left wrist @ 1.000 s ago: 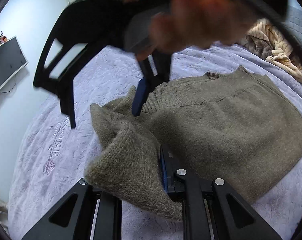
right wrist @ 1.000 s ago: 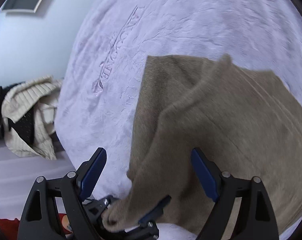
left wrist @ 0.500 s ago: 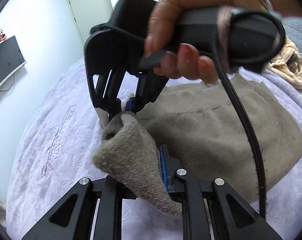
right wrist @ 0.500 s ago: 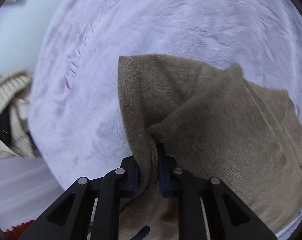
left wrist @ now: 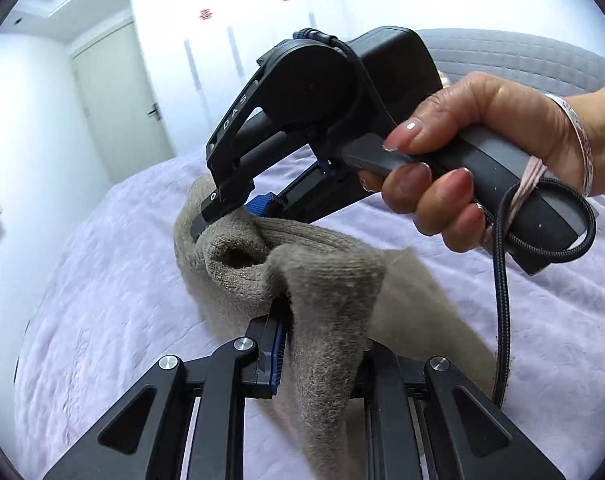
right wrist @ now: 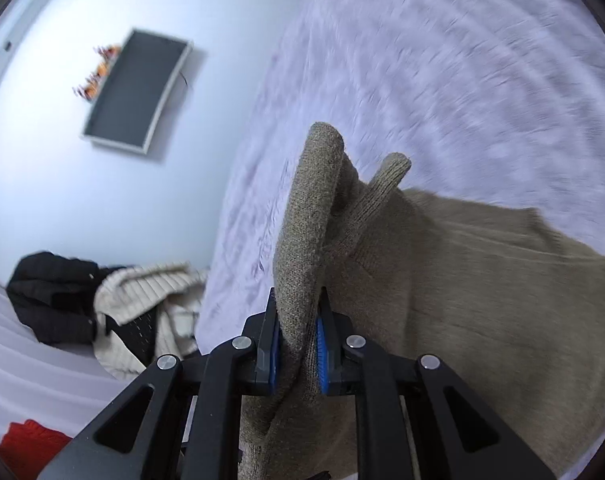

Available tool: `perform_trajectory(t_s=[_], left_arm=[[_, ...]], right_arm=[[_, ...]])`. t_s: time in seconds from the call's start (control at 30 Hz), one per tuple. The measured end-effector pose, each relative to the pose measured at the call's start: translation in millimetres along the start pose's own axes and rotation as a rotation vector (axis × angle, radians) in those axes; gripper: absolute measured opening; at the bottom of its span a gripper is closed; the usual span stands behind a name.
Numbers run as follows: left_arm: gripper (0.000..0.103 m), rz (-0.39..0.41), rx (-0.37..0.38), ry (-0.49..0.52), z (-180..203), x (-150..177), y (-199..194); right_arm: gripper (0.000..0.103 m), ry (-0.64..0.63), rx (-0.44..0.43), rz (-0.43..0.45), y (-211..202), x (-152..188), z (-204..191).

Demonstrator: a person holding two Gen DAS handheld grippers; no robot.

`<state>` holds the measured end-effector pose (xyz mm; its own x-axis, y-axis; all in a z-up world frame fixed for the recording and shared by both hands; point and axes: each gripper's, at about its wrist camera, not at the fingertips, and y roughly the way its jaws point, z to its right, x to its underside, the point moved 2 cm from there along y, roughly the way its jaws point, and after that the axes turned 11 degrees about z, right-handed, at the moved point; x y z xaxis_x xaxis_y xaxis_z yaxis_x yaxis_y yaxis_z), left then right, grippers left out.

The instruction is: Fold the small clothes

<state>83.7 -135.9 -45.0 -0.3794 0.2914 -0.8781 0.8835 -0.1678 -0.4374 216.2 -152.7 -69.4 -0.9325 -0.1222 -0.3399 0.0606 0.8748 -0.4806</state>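
The left gripper [left wrist: 298, 344] is clamped on one bunched edge of the brown sweater [right wrist: 482, 300], and the right gripper [right wrist: 296, 340], whose jaws have just been closing, now pinches another thick fold; the sweater is partly raised off the lilac bedspread [left wrist: 114, 300]. Risk: both bites take rolled, doubled knit, so a layer may slip or the fold land crooked. Most of the sweater lies hidden behind the grippers, and the bedspread is blurred
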Motion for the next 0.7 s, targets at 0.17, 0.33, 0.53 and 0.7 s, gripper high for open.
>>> perform_trajectory(t_s=[0.17,0.33,0.53,0.7], left_arm=[[0.018,-0.019,0.123,0.061,63,0,25],[0.018,-0.134,0.222,0.115,115,37,48],[0.018,-0.203,0.253,0.197,131,69,47],[0.018,-0.213,0.269,0.177,127,64,34]], right_arm=[[0.016,0.065,-0.017,0.162,-83,11,57],[0.016,0.198,0.033,0.249,-127,47,141],[0.016,0.363,0.084,0.283,-119,99,221],[0.020,0.415,0.034,0.310,-114,110,232]])
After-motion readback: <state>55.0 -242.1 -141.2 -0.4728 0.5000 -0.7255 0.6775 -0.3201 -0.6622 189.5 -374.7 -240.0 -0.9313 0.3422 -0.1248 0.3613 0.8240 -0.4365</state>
